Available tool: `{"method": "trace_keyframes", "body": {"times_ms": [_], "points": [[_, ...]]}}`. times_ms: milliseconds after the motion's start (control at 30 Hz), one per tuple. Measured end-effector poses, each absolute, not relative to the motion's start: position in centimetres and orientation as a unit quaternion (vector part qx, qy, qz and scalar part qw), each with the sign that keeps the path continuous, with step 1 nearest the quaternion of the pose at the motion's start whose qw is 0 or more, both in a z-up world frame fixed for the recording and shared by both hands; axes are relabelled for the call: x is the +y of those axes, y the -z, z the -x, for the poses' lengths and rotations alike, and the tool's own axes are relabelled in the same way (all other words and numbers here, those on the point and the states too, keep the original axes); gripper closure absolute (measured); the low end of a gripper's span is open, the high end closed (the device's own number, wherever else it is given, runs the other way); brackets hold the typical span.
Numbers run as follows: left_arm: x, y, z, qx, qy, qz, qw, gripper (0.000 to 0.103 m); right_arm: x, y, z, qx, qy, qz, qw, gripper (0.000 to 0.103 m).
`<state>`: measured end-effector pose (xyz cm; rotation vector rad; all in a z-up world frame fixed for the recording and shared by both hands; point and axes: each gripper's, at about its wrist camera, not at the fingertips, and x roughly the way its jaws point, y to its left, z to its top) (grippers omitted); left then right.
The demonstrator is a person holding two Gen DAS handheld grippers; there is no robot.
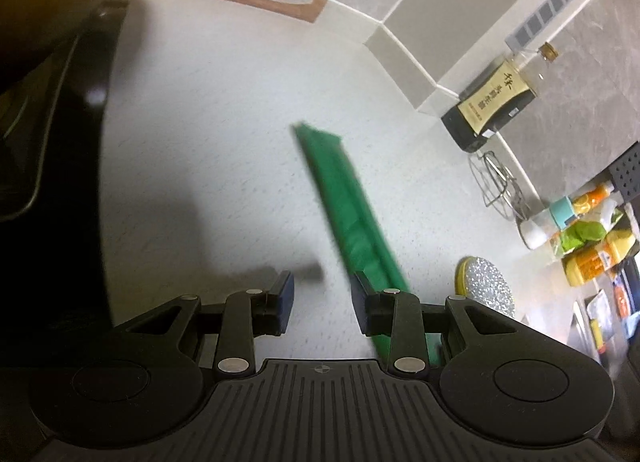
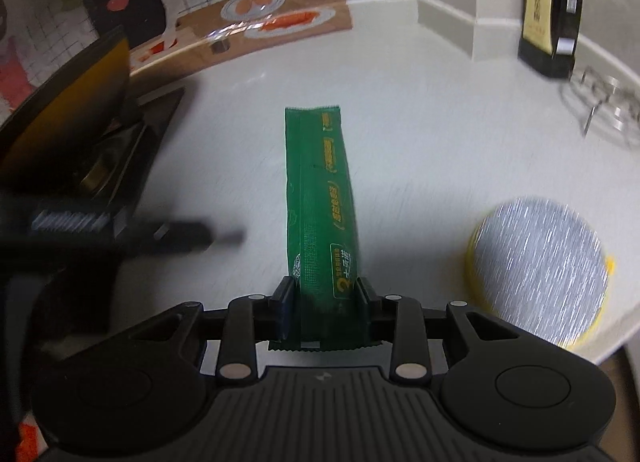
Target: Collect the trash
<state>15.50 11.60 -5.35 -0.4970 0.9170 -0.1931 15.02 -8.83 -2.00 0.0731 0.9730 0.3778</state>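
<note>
Your right gripper (image 2: 323,294) is clenching the green wrapper (image 2: 320,198), with both pads pressed against its sides close to the near end. The wrapper is sticking out long and straight ahead of the fingers, raised over the pale counter (image 2: 420,134), and its crimped near edge is poking out just behind the jaws. Yellow print is running down its right half.

Your left gripper (image 1: 322,302) is hanging with its jaws parted and nothing between the pads. In that view the same green wrapper (image 1: 348,206) is slanting from the middle of the counter (image 1: 224,134) down toward the right finger; it is passing behind that finger, and you cannot tell whether it is touching it.

A round yellow scrubber with a silver glittery top (image 2: 540,266) is lying on the counter near and to the right of the wrapper, well clear of it. Far right, a dark boxed bottle with a cream label (image 2: 550,18) is standing by the wall, and a wire rack (image 2: 604,106) is sitting just in front of it. On the left, a dark bin with a yellow-lined lid (image 2: 68,118) is standing open. A blurred dark shape (image 2: 132,230) is reaching in from the left edge; you cannot tell for sure what it is. Along the far wall, a food-print mat (image 2: 272,18) is leaning.
</note>
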Motion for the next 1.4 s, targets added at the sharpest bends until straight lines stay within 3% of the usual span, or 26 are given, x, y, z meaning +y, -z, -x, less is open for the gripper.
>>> {"method": "trace_keyframes", "body": {"times_ms": [100, 233, 433, 833, 1000, 1200, 1400], "points": [[10.5, 5.4, -16.6, 0.443, 0.098, 0.213, 0.865, 0.068, -8.7, 2.0, -13.8, 0.463, -0.200, -0.040, 0.863, 0.070], [9.7, 5.4, -17.3, 0.438, 0.103, 0.205, 0.869, 0.068, -8.9, 1.1, -12.8, 0.437, -0.187, -0.033, 0.879, 0.056], [8.4, 5.0, -18.7, 0.424, 0.100, 0.188, 0.880, 0.068, -11.1, -0.1, -11.2, 0.398, -0.124, -0.009, 0.909, 0.052], [3.3, 5.1, -18.4, 0.426, 0.097, 0.033, 0.899, 0.065, -16.6, 0.8, -10.6, 0.389, -0.027, -0.046, 0.920, 0.051], [5.6, 5.4, -17.5, 0.432, 0.093, 0.030, 0.897, 0.058, -17.5, 1.1, -11.2, 0.391, -0.008, -0.058, 0.919, 0.051], [7.7, 4.9, -17.4, 0.433, 0.113, 0.090, 0.890, 0.063, -17.9, 1.4, -11.1, 0.392, -0.008, -0.071, 0.917, 0.051], [4.5, 5.5, -17.7, 0.444, 0.119, 0.025, 0.888, 0.059, -18.2, 2.0, -10.7, 0.395, -0.007, -0.067, 0.916, 0.050]]}}
